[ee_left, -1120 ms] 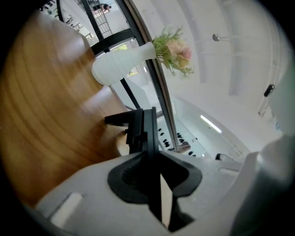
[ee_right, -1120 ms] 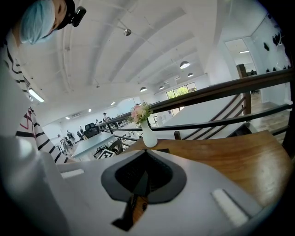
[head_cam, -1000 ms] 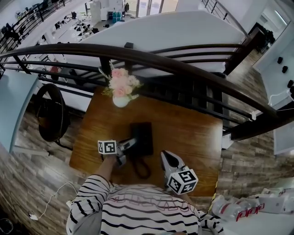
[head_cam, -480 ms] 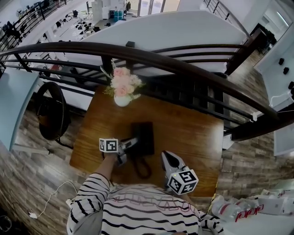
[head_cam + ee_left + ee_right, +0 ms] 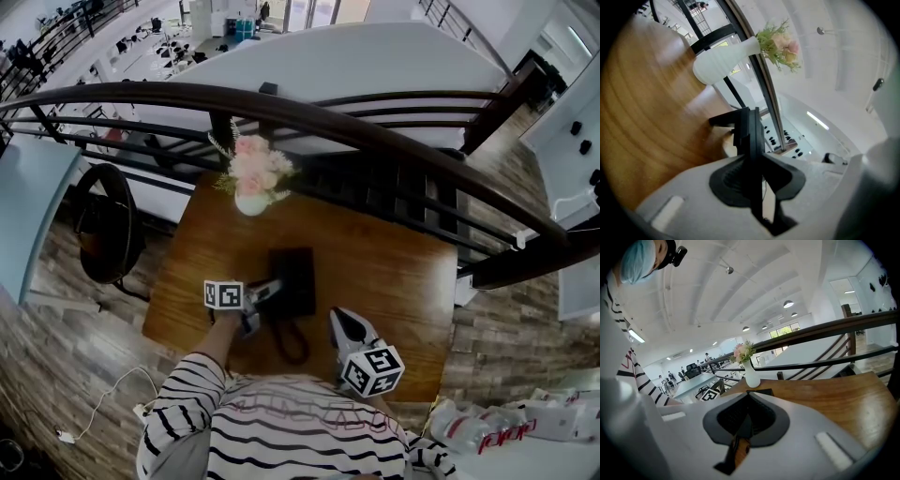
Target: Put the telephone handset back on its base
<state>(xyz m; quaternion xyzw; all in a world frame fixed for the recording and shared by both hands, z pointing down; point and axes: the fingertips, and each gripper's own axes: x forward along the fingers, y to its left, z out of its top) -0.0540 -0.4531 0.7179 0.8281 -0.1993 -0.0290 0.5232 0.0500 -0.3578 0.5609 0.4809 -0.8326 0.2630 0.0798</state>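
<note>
The black telephone base (image 5: 294, 277) lies in the middle of the wooden table (image 5: 394, 272). My left gripper (image 5: 265, 292) sits at the base's left side, shut on the black handset (image 5: 751, 136). In the left gripper view the handset stands edge-on between the pads and sticks out ahead of them. The handset's coiled cord (image 5: 291, 343) loops toward the table's near edge. My right gripper (image 5: 343, 323) hovers to the right of the cord, jaws together with nothing in them. In the right gripper view the base (image 5: 759, 392) shows as a dark edge just beyond the right gripper (image 5: 748, 414).
A white vase of pink flowers (image 5: 250, 180) stands at the table's far edge, behind the base, and also shows as the vase (image 5: 725, 63) and the vase (image 5: 751, 375). A dark curved railing (image 5: 375, 141) runs past the far side. A person's striped sleeve (image 5: 187, 394) is at the near edge.
</note>
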